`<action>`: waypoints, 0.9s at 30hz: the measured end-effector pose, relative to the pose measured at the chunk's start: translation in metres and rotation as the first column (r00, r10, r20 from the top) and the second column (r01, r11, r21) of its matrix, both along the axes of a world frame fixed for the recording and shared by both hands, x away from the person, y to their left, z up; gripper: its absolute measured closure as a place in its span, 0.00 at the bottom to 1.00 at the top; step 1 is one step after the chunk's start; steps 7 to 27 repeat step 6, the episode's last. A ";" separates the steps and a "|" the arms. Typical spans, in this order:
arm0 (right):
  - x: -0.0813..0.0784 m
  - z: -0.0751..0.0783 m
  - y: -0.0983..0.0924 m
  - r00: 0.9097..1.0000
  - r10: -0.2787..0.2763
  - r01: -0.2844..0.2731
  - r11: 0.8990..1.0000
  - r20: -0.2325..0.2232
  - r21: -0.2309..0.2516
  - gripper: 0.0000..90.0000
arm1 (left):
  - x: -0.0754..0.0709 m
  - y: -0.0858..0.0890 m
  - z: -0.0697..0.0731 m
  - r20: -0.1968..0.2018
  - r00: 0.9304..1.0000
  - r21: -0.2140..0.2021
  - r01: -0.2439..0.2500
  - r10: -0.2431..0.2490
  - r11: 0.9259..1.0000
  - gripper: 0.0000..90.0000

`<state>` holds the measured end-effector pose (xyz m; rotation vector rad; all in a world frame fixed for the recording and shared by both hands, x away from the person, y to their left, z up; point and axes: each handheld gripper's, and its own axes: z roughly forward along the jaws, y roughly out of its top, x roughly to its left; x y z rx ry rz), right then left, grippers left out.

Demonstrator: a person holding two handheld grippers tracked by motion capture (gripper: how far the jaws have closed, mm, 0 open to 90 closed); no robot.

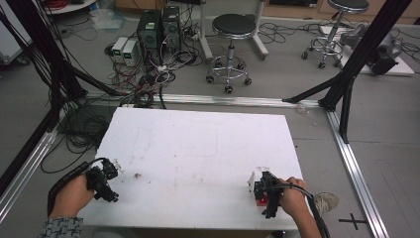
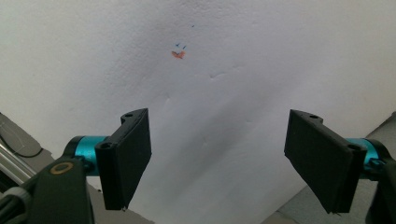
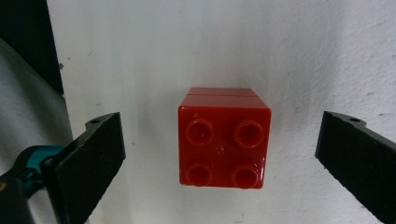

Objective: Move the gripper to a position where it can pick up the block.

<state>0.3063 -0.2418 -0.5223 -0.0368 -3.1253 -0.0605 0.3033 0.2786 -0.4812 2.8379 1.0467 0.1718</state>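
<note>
A red brick [image 3: 224, 144] with four studs on top stands on the white table [image 3: 303, 56], and my right gripper [image 3: 223, 123] hangs straight above it, open, one jaw on each side and neither touching it. From above, the right gripper [image 1: 263, 192] is near the table's front right edge, with the red brick [image 1: 260, 201] peeking out beneath it. My left gripper [image 1: 112, 183] is held near the table's front left corner. It is open with nothing between its jaws [image 2: 218, 135], and a small orange mark [image 2: 177, 54] on the table [image 2: 261, 70] lies ahead of it.
Behind the table [image 1: 198, 144] the floor holds computer towers [image 1: 158, 27], tangled cables [image 1: 143, 79] and two stools [image 1: 232, 27] [image 1: 341, 10]. Black frame posts [image 1: 364, 49] and aluminium rails [image 1: 354, 163] border the table on both sides.
</note>
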 end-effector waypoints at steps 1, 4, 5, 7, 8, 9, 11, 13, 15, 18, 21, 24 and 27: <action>0.000 0.000 0.000 1.000 0.001 -0.001 1.000 -0.001 0.001 0.01 | 0.000 0.000 0.000 0.000 1.000 0.001 -0.001 0.001 1.000 0.26; 0.000 0.001 -0.001 1.000 -0.006 0.006 1.000 0.000 0.000 0.01 | 0.000 0.001 0.001 0.000 1.000 0.000 -0.001 0.001 1.000 0.26; 0.000 0.001 -0.001 1.000 -0.007 0.007 1.000 -0.001 0.001 0.01 | 0.000 0.001 0.001 -0.002 1.000 -0.003 -0.003 0.003 1.000 0.26; -0.001 0.002 -0.001 1.000 -0.008 0.008 1.000 0.002 0.002 0.01 | 0.000 0.001 0.001 -0.002 1.000 -0.003 -0.003 0.003 1.000 0.26; -0.001 0.002 -0.001 1.000 -0.008 0.008 1.000 0.002 0.002 0.01 | 0.000 0.001 0.001 -0.002 1.000 -0.003 -0.003 0.003 1.000 0.26; -0.001 0.002 -0.001 1.000 -0.008 0.008 1.000 0.002 0.002 0.01 | 0.000 0.001 0.001 -0.002 1.000 -0.003 -0.003 0.003 1.000 0.26; -0.001 0.002 -0.001 1.000 -0.008 0.008 1.000 0.002 0.002 0.01 | 0.000 0.001 0.001 -0.002 1.000 -0.003 -0.003 0.003 1.000 0.26; -0.001 0.002 -0.001 1.000 -0.008 0.008 1.000 0.002 0.002 0.01 | 0.000 0.001 0.001 -0.002 1.000 -0.003 -0.003 0.003 1.000 0.26; -0.001 0.002 -0.001 1.000 -0.008 0.008 1.000 0.002 0.002 0.01 | 0.000 0.001 0.001 -0.002 1.000 -0.003 -0.003 0.003 1.000 0.26; -0.001 0.002 -0.001 1.000 -0.008 0.008 1.000 0.002 0.002 0.01 | 0.000 0.001 0.001 -0.002 1.000 -0.003 -0.003 0.003 1.000 0.26; -0.001 0.002 -0.001 1.000 -0.008 0.008 1.000 0.002 0.002 0.01 | 0.000 0.001 0.001 -0.002 1.000 -0.003 -0.003 0.003 1.000 0.26; -0.001 0.002 -0.001 1.000 -0.008 0.008 1.000 0.002 0.002 0.01 | 0.000 0.001 0.001 -0.002 1.000 -0.003 -0.003 0.003 1.000 0.26; -0.001 0.002 -0.001 1.000 -0.008 0.008 1.000 0.002 0.002 0.01 | 0.000 0.001 0.001 -0.002 1.000 -0.003 -0.003 0.003 1.000 0.26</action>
